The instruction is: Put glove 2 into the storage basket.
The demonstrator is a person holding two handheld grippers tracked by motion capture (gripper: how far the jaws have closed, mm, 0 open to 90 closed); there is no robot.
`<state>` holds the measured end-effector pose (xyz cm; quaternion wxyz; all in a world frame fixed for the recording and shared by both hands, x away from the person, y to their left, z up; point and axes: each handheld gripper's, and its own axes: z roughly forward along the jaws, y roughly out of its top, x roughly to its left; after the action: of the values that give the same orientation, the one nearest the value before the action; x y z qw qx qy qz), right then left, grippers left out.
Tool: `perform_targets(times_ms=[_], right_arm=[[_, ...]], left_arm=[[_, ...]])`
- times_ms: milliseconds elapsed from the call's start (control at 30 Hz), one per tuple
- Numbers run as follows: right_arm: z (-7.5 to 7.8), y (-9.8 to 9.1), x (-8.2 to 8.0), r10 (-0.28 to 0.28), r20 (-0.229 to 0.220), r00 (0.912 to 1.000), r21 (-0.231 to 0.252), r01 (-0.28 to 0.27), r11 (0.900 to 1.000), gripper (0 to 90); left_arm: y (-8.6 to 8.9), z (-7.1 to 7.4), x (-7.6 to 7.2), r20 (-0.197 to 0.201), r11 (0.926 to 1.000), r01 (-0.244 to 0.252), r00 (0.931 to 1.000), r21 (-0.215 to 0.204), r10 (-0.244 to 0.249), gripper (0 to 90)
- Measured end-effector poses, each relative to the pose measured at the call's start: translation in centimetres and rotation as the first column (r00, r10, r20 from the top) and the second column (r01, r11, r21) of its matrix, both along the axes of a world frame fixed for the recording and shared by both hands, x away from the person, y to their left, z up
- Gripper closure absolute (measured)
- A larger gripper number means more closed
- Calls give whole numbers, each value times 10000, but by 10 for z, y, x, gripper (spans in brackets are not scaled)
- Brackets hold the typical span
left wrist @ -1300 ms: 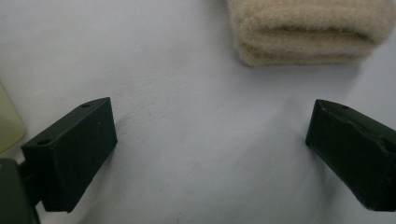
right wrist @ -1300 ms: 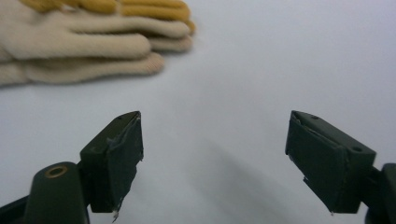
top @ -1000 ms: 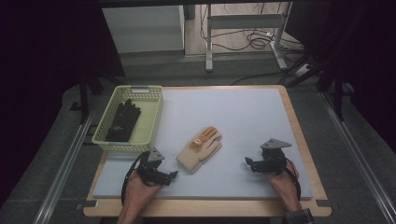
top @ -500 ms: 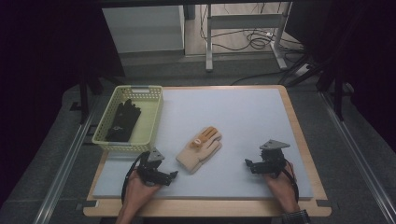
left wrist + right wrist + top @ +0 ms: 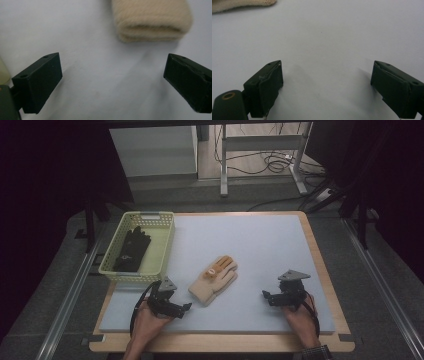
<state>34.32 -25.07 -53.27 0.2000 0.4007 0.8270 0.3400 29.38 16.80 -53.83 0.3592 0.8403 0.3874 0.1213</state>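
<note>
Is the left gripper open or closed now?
Open: the left gripper shows both jaws wide apart, bare mat between them, beige glove ahead.

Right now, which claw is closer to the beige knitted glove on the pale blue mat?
Left. The left claw sits open just short of the beige knitted glove at its cuff end. The right claw sits open farther off, across bare mat.

Left gripper view: beige glove [image 5: 150, 20] blurred, cut off by top edge ahead of the jaws. Right gripper view: glove sliver cropped beyond the left-hand jaw.
</note>
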Motion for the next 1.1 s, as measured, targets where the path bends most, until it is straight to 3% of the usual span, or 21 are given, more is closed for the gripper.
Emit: perform_targets(times_ms=[133,233,500,867,1100], right_arm=[[0,0,0,14,17,10000,-9,-13,10000,106],[0,0,0,11,37,10000,-18,-11,10000,106],[0,0,0,-1,6,10000,-5,1,10000,106],[0,0,0,8,4,10000,-2,-8,10000,106],[0,0,0,9,2,10000,1,-9,10000,106]], left_arm=[[-8,10,1,-16,9993,356,9994,-118,-356,5],[-16,17,5,-33,9983,590,9983,22,-590,0],[-44,32,26,-163,9932,1158,9932,100,-1157,0],[-86,24,66,-799,9865,1508,9861,641,-1455,0],[-102,19,79,-1054,9828,1530,9842,1038,-1421,0]])
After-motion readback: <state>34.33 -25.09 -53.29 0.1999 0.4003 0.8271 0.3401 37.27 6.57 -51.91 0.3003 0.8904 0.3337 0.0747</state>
